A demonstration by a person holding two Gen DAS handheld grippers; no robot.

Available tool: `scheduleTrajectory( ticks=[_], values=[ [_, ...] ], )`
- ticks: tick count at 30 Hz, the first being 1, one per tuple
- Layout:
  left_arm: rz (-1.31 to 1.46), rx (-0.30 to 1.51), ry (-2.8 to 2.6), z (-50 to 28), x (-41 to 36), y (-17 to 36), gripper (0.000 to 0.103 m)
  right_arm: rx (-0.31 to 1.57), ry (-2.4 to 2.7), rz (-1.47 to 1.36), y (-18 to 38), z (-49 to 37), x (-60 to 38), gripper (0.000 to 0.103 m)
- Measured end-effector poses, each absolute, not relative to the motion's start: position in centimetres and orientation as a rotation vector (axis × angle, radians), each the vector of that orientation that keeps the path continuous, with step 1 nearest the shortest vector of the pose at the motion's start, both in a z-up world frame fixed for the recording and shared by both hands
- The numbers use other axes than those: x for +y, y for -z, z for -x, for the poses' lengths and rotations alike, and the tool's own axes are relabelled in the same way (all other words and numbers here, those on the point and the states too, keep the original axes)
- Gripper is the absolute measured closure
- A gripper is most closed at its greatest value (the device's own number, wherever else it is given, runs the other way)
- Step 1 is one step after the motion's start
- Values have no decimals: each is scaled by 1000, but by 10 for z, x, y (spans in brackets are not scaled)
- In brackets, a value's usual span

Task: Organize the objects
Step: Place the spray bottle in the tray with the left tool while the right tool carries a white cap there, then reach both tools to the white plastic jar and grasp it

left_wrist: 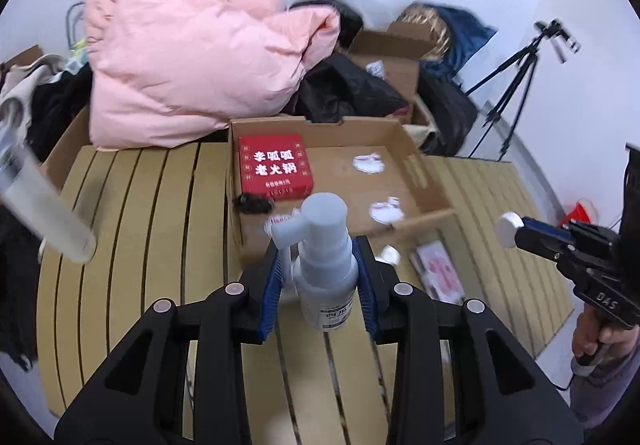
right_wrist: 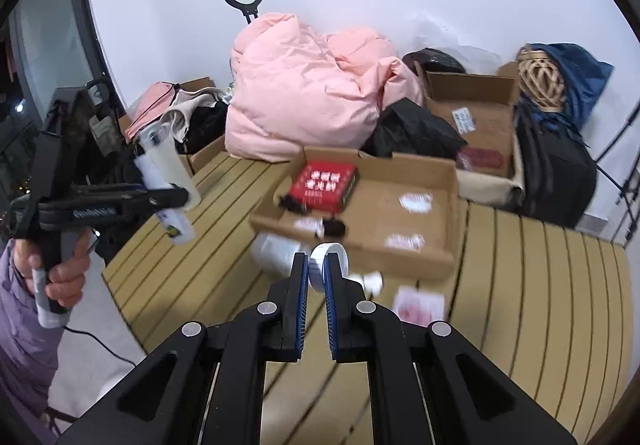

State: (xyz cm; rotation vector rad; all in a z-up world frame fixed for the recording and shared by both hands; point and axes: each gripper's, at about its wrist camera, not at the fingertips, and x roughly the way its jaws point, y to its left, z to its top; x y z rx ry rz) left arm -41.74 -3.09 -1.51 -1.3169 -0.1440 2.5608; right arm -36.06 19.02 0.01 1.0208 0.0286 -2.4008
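Observation:
My left gripper (left_wrist: 318,265) is shut on a white spray bottle (left_wrist: 325,253), held upright above the slatted platform; the gripper also shows in the right wrist view (right_wrist: 176,193) with the bottle (right_wrist: 168,173). My right gripper (right_wrist: 317,265) is shut on a small round white disc with a blue edge (right_wrist: 329,265); it also shows in the left wrist view (left_wrist: 516,231) with the disc (left_wrist: 508,229). An open flat cardboard box (right_wrist: 444,173) ahead holds a red box (right_wrist: 324,185), small dark items and white packets.
The slatted tan platform (right_wrist: 540,285) carries a pink duvet (right_wrist: 304,93), dark clothes, a second cardboard box (right_wrist: 480,113) and a backpack (right_wrist: 556,173). A white jar (right_wrist: 276,251) and a pink packet (right_wrist: 418,305) lie in front of the box. A tripod (left_wrist: 516,85) stands at the right.

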Motion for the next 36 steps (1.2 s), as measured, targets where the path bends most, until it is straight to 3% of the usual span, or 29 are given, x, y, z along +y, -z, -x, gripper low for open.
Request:
scheduleTrajectory(
  ticks=[9, 12, 13, 14, 15, 16, 17, 25, 36],
  values=[
    [1627, -105, -2467, 534, -12, 105, 71, -50, 2308, -1312, 85, 505, 137, 94],
    [1641, -87, -2494, 541, -12, 117, 51, -107, 2310, -1398, 117, 527, 135, 93],
    [1611, -98, -2497, 540, -13, 115, 40, -123, 2293, -1434, 127, 533, 135, 92],
    [1579, -102, -2502, 538, -15, 111, 31, -128, 2281, -1453, 132, 535, 135, 82],
    [1552, -93, -2512, 535, -15, 107, 29, -123, 2274, -1451, 135, 535, 135, 54],
    [1524, -62, -2531, 533, -15, 101, 25, -107, 2287, -1420, 134, 534, 136, 33],
    [1504, -34, -2548, 532, -15, 96, 23, -100, 2302, -1390, 132, 532, 137, 0],
    [1462, 52, -2620, 499, -20, 60, 19, -63, 2369, -1351, 104, 520, 151, 0],
    [1300, 143, -2736, 338, -39, 12, 5, -12, 2446, -1286, 60, 408, 204, 0]
  ],
)
